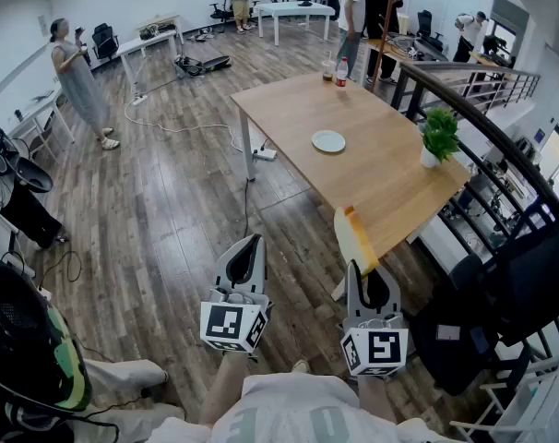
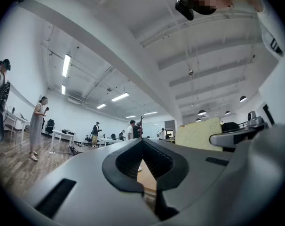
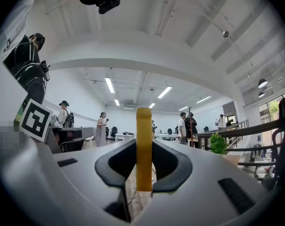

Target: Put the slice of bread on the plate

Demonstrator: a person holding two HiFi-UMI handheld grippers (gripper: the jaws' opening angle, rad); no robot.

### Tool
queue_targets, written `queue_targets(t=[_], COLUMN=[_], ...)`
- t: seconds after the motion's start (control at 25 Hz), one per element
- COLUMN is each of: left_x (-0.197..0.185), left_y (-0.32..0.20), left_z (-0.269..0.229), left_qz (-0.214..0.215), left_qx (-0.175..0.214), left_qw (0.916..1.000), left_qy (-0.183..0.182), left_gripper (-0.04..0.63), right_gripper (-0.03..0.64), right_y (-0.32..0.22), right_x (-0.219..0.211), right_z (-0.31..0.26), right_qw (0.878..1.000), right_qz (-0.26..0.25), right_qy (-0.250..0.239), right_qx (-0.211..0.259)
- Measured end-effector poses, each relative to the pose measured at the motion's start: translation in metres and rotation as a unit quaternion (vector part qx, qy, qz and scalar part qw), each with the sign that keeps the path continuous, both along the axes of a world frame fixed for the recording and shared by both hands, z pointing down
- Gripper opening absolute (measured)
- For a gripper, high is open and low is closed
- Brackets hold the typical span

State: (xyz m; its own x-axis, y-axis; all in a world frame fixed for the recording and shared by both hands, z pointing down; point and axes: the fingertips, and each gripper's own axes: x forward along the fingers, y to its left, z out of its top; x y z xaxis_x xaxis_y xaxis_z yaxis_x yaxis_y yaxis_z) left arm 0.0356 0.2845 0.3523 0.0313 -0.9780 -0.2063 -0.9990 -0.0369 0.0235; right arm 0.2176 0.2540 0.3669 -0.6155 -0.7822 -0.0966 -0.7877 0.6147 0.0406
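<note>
While our right gripper [image 1: 361, 268] clamped the bread slice [image 1: 354, 236], the plate [image 1: 328, 141] at twelve o'clock lay bare. Our left gripper [image 1: 251, 241] hung closed, empty.

Open office: dark wood-plank floor [image 1: 169, 210], light wooden table [image 1: 372, 164] just ahead of the right gripper [image 1: 361, 268], white desks [image 1: 293, 9] far beyond, ceiling strip lights [image 2: 66, 65].

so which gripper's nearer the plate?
Right. The right gripper, holding the bread slice, sits by the table's near corner; the left gripper hangs over floor, farther from the plate.
</note>
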Motion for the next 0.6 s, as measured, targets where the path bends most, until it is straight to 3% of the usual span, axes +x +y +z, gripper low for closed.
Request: queue_targets(t=[0.6], left_x=[0.001], left_y=[-0.024], left_z=[0.014], left_qz=[0.003], left_qx=[-0.022], left_qw=[0.9997], left_qy=[0.009], left_gripper=[0.008], right_gripper=[0.089], right_y=[-0.033], right_x=[0.012], right_z=[0.004], right_qw=[0.999], right_qz=[0.016], right_qy=[-0.035], right_qx=[-0.01])
